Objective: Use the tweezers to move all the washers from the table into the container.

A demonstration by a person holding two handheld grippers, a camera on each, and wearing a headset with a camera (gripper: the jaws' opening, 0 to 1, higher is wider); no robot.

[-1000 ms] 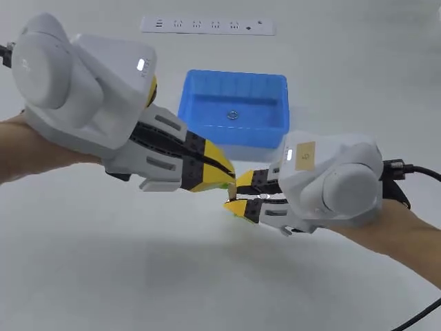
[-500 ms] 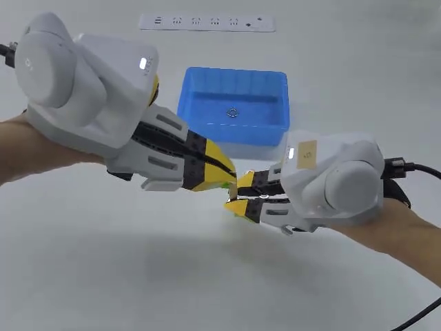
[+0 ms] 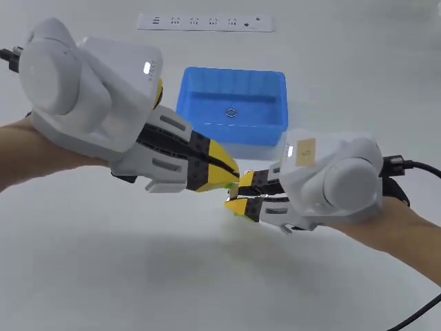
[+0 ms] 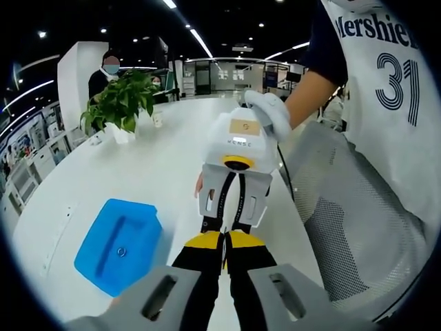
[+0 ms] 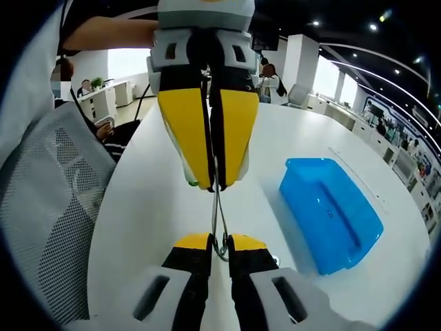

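Left gripper [image 3: 231, 176]: clenched on tweezers [image 5: 219, 214].
Right gripper [image 3: 236, 200]: clenched on the same tweezers, we note.
Container [image 3: 207, 86]: 1 washer [image 3: 231, 113] inside.

White table [image 3: 103, 276]: blue container [image 3: 265, 132] mid-table, power strip [image 3: 205, 23] beyond it

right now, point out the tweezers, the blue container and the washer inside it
tweezers [image 5: 216, 207] right gripper view, thin metal arms
container [image 3: 255, 134] head view, front wall
washer [image 3: 231, 113] head view, on the ring
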